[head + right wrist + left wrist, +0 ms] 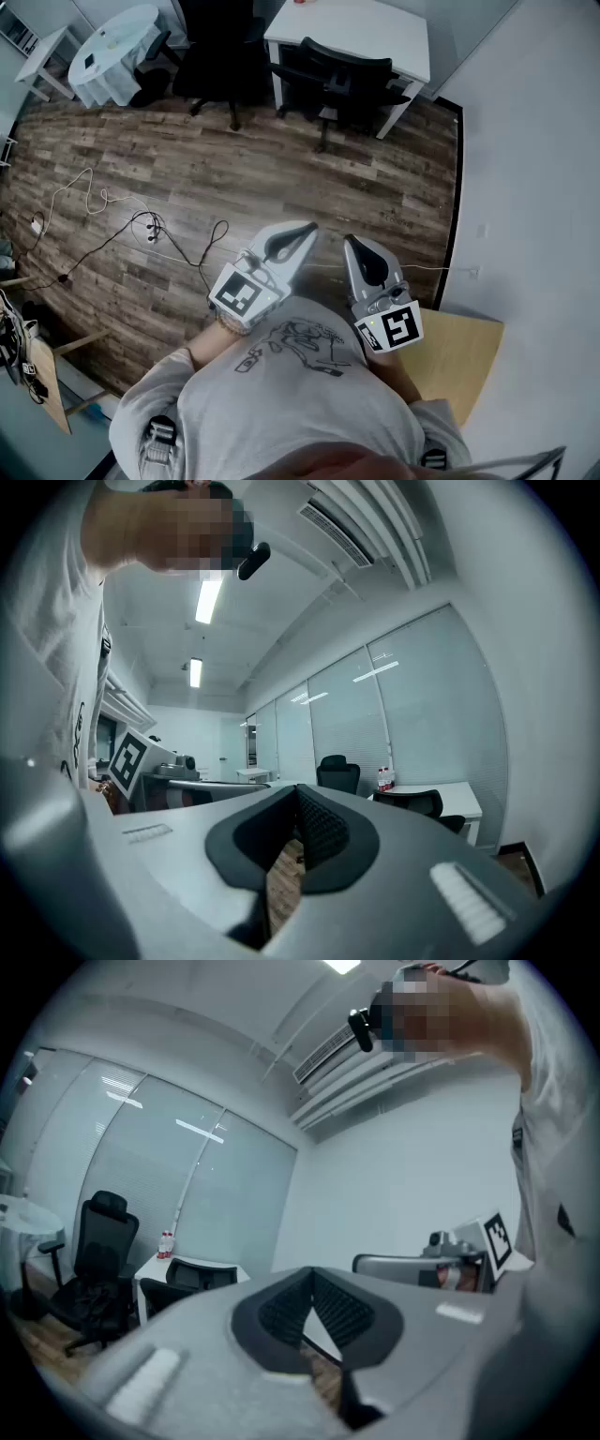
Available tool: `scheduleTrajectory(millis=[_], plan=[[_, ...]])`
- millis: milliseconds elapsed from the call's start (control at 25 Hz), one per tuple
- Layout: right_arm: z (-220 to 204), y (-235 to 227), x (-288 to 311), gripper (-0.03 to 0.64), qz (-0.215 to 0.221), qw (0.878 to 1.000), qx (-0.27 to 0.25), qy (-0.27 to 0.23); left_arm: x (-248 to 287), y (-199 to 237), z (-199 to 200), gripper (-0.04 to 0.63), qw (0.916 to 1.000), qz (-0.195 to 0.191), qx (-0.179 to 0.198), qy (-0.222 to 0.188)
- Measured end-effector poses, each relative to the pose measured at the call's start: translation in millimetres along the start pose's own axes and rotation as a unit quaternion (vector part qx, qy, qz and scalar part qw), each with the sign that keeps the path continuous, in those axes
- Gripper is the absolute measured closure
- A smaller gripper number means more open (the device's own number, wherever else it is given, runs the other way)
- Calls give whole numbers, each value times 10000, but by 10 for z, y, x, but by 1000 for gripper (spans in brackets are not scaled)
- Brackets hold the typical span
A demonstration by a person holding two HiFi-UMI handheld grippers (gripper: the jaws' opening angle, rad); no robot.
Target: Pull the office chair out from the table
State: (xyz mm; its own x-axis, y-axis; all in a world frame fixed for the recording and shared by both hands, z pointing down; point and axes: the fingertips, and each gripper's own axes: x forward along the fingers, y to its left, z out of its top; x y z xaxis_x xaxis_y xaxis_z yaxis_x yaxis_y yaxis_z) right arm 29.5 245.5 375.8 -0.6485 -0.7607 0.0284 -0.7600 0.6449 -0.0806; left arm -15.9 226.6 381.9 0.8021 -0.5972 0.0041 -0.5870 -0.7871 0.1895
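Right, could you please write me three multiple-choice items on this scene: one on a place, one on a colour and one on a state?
1. Where is the right-hand chair in the head view?
A. pushed in at the desk
B. tipped on its side
C. on top of the desk

2. What colour is the desk top?
A. black
B. white
C. red

3. How are the left gripper and the right gripper?
A. both shut and empty
B. both wide open
C. both clamped on the chair

Answers:
1 A, the chair stands close against the desk.
2 B, the top shows plain white.
3 A, each gripper view shows the jaws together with nothing between them.
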Motion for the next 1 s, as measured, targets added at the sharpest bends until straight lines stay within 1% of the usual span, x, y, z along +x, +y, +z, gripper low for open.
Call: scheduleTrajectory(millis=[200, 400, 560, 680, 840, 1000], plan=[[-24, -25, 489, 611, -35, 10000, 15, 84, 6, 485, 90, 595, 10000, -76, 25, 4], [-3, -48, 894, 611, -142, 9998, -77, 126, 0, 854, 153, 595, 9998, -200, 8, -23], [7, -60, 1086, 611, -253, 9996, -119, 69, 37, 1023, 196, 595, 9995, -290, 84, -103], [-7, -85, 1181, 611, -255, 9996, -85, 54, 64, 1114, 199, 594, 9994, -309, 67, -114], [-49, -245, 1326, 611, -289, 9996, -43, 61, 180, 1288, 150, 594, 9997, -255, 21, -34], [-91, -464, 1550, 611, -268, 9996, -55, 47, 342, 1526, 138, 594, 9997, -210, 95, 4]])
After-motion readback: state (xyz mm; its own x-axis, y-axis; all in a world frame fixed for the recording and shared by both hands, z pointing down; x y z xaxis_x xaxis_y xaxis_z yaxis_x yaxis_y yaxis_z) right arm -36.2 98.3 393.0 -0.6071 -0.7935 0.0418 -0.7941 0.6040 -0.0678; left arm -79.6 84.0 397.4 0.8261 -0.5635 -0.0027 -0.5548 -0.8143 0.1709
